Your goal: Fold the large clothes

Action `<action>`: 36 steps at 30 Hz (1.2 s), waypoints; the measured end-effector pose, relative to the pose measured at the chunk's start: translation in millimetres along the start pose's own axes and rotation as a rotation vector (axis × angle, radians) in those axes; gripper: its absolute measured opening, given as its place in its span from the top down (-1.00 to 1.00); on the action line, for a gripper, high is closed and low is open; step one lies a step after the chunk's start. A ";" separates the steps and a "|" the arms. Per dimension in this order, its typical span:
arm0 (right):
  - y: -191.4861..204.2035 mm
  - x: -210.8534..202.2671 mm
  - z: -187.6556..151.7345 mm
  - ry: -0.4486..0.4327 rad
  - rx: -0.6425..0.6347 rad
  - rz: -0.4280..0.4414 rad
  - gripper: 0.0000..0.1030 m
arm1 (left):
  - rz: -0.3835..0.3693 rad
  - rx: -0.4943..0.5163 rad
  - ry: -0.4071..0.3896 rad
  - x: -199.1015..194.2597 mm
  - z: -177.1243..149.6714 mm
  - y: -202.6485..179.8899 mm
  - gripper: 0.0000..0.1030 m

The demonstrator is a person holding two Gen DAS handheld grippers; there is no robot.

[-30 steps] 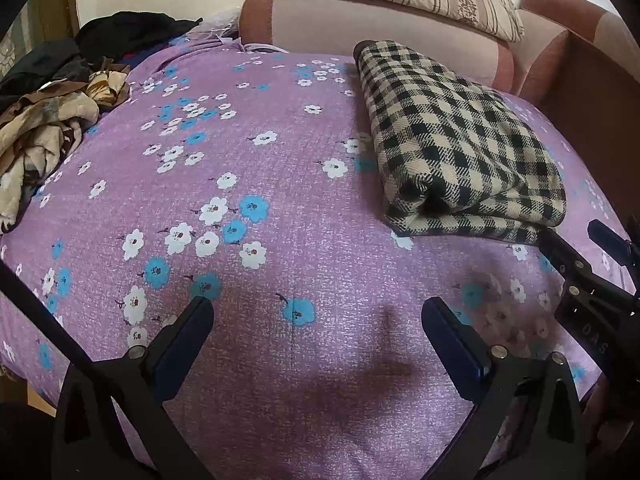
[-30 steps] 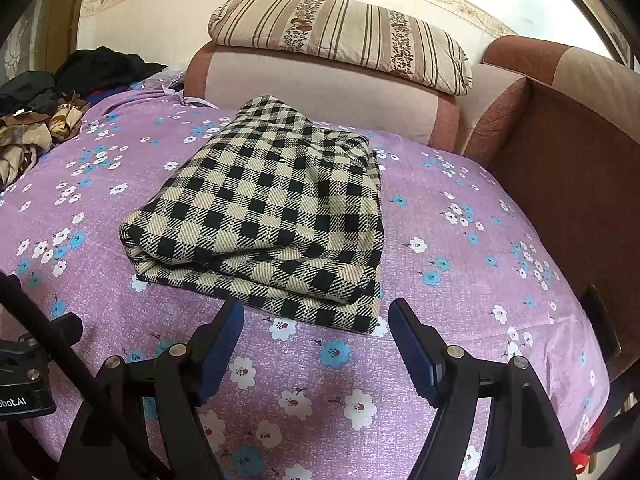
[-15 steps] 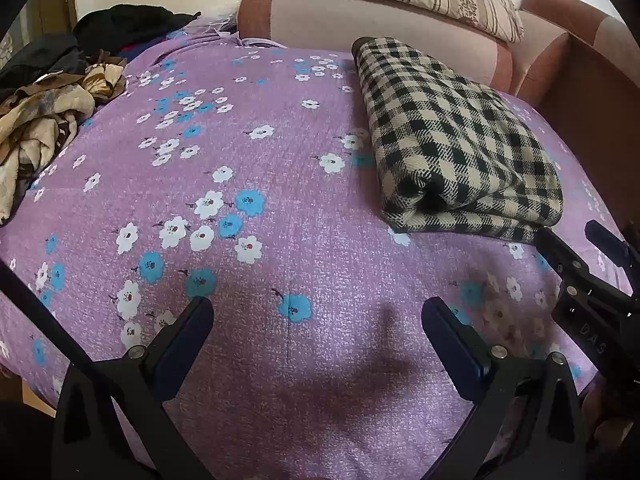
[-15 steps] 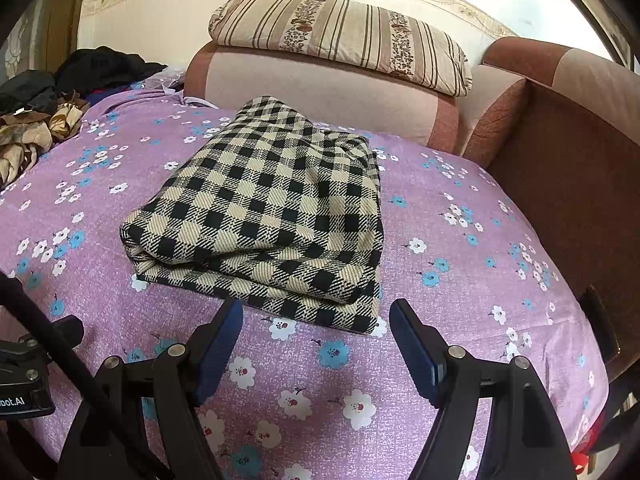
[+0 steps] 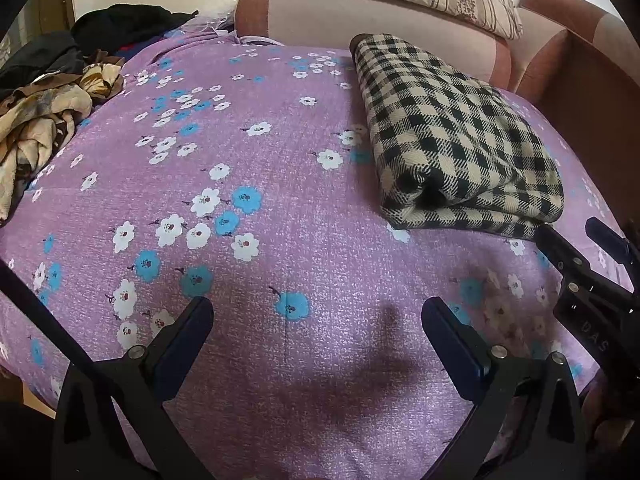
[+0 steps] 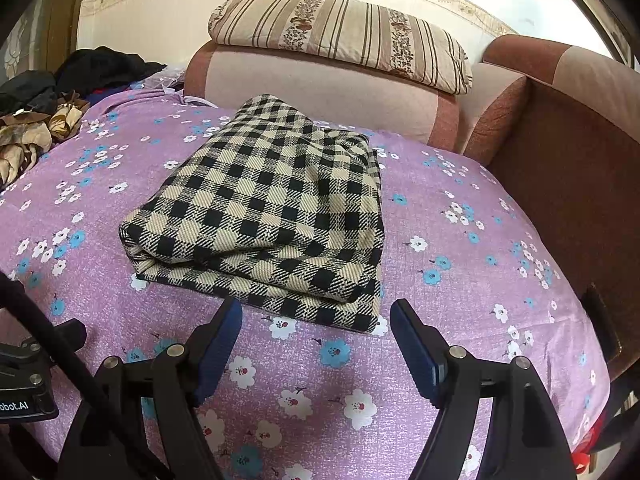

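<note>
Where the purple flowered bedspread point(image 6: 460, 240) covers the bed, the checked garment point(image 6: 268, 216) lies folded into a thick rectangle, its layered edge facing the right gripper point(image 6: 316, 344), whose jaws stand wide apart and empty just short of it. The left gripper point(image 5: 318, 332) hangs over bare bedspread point(image 5: 240, 280) to the garment's point(image 5: 452, 140) left, jaws also apart, gripping nothing. A striped pillow point(image 6: 340, 36) rests on the headboard behind, and crumpled clothes point(image 5: 36, 120) are heaped at the far left edge

I see the folded black-and-cream checked cloth point(image 6: 264, 216) on the purple flowered bed point(image 6: 460, 240), a striped pillow point(image 6: 344, 36) behind it, crumpled clothes point(image 6: 28, 136) far left.
</note>
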State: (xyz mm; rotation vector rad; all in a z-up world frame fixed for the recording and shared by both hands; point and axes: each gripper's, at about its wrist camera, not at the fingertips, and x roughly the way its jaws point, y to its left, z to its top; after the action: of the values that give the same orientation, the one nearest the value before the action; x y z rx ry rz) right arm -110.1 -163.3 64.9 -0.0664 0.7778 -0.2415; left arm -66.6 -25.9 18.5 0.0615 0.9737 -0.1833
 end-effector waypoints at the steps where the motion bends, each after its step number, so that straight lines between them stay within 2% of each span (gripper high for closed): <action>1: -0.1 0.3 -0.2 0.001 0.001 0.000 -0.56 | 0.002 0.001 0.000 0.4 -0.3 -0.1 -1.00; 9: 0.0 -1.7 -2.2 -0.016 -0.003 -0.012 -0.57 | 0.011 0.003 -0.019 -4.0 -2.1 0.0 -1.00; 19: 10.9 -16.6 -7.2 -0.066 -0.048 -0.030 -0.57 | 0.038 0.007 -0.074 -28.0 -9.4 2.2 -1.00; 23: 14.4 -24.1 -9.1 -0.073 -0.053 -0.027 -0.57 | 0.052 -0.024 -0.083 -47.5 -16.8 9.1 -1.00; 29: 11.7 -35.5 -8.4 -0.082 -0.036 -0.013 -0.57 | 0.091 -0.045 -0.153 -90.3 -31.4 13.3 -1.00; 36: 1.5 -61.0 -10.5 -0.135 -0.007 -0.006 -0.61 | 0.075 -0.062 -0.159 -120.0 -49.1 7.9 -1.00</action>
State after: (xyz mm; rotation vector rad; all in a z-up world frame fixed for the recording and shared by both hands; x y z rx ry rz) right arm -159.1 -146.9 99.1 -0.0909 0.6440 -0.2374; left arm -171.0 3.7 89.9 0.0265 0.8169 -0.0872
